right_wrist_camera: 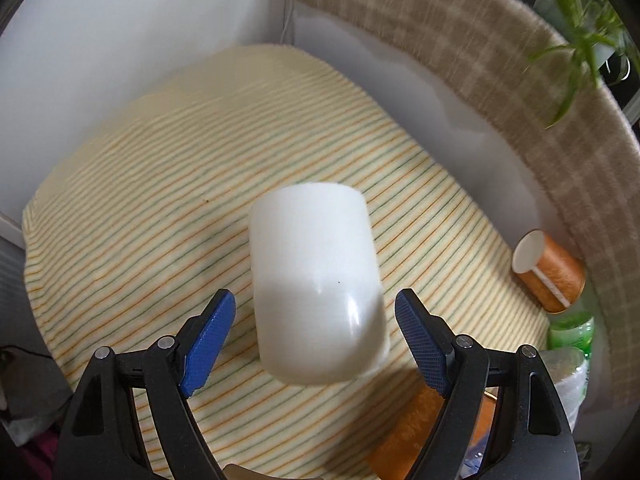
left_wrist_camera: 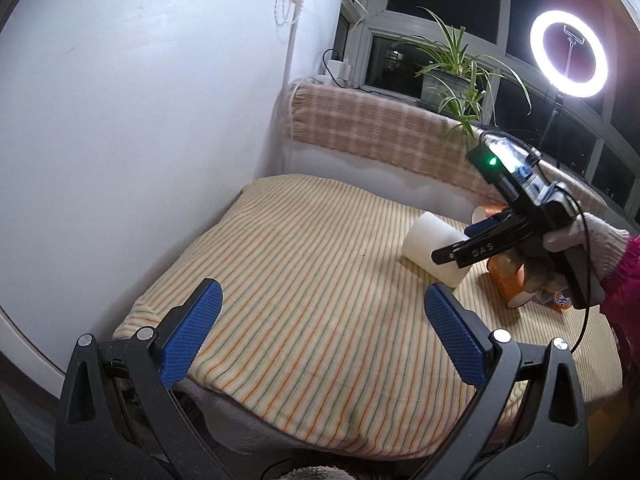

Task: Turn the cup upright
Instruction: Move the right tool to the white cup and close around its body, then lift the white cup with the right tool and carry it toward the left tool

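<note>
Striped cloth in yellow, green and orange covers the table, with a white wall behind it and a checked blanket along the window side. On this cloth the white cup lies on its side, near the middle, its closed bottom end turned toward the right wrist camera.

From the right side of the cup comes the right gripper, held by a hand in a pale knitted glove with a pink sleeve. It points down at a slant toward the cup. Its jaws are spread wide, one blue pad on each side of the cup, both a little apart from it.

The left gripper hovers low over the near edge of the cloth, well apart from the cup, with jaws also wide and nothing between them.

Behind the cup an orange paper cup lies on its side. A plant and a ring light stand by the window
</note>
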Available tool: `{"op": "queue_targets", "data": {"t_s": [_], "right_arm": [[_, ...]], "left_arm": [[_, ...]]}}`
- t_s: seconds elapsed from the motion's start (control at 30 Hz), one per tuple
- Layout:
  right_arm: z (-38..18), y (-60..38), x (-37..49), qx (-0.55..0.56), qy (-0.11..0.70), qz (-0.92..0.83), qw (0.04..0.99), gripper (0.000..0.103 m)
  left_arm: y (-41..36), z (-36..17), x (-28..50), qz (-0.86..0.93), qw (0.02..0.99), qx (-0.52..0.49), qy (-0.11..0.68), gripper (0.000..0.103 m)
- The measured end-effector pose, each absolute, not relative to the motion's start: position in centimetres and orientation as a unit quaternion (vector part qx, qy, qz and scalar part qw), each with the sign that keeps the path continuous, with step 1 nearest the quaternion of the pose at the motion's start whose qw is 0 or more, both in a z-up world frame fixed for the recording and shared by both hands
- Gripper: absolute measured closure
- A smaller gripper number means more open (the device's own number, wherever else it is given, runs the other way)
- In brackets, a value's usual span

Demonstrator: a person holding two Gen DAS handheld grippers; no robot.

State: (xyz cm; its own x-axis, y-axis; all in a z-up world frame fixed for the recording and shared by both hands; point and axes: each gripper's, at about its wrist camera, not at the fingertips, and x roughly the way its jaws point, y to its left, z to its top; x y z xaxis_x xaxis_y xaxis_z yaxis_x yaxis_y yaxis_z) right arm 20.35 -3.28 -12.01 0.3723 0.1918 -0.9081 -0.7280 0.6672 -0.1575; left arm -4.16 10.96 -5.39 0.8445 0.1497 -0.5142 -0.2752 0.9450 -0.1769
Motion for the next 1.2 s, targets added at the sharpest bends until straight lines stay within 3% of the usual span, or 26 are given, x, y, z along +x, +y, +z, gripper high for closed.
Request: {"op": "queue_targets", "data": {"t_s": [0.43,1.2], "right_arm": [[-13.2,-3.6,21.1,-0.259,0.485,0.292,0.783,0.028],[-8.8,-14.8,9.6,-0.019,0.398,0.297,0.868,0.029]], "left_arm": [[10.5,-5.3,-4.0,0.114,0.952,-0.116,0.261,0.001],[7.7,-5.5,-2.6,0.070,0.952,-0.098,0.280,0.001]]}}
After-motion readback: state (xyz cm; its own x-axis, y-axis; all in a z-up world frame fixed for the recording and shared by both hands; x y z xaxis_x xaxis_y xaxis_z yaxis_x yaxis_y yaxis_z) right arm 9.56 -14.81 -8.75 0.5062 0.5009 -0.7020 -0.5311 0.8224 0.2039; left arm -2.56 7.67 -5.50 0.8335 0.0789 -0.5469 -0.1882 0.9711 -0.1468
